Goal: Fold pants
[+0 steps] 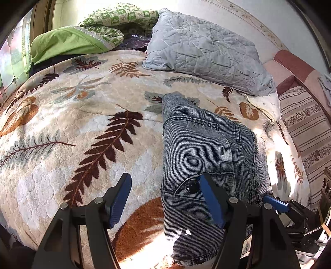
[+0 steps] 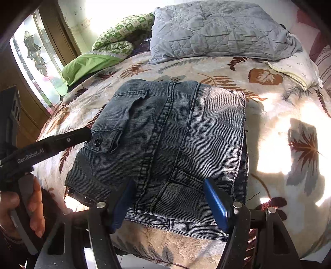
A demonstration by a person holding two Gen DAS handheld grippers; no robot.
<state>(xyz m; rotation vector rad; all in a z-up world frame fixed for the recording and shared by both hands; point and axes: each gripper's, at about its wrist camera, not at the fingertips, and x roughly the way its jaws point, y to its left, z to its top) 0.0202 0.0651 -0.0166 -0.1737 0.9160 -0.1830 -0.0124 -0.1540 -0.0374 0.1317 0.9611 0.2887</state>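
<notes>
The grey-blue denim pants (image 2: 165,144) lie folded into a thick square bundle on the leaf-patterned blanket (image 2: 279,134) near the bed's front edge. In the left wrist view the pants (image 1: 202,149) sit to the right of centre. My left gripper (image 1: 167,198) is open at the bundle's left edge, its right finger (image 1: 213,202) over the denim by a black button (image 1: 192,186). My right gripper (image 2: 169,204) is open, its fingers astride the bundle's near edge. The left gripper's arm (image 2: 51,144) shows in the right wrist view at the bundle's left side.
A grey quilted pillow (image 1: 204,49) lies at the head of the bed, with a green pillow (image 1: 66,43) and green patterned bedding (image 1: 115,18) to its left. A striped pink sofa (image 1: 306,115) stands right of the bed. A window (image 2: 35,60) is on the left.
</notes>
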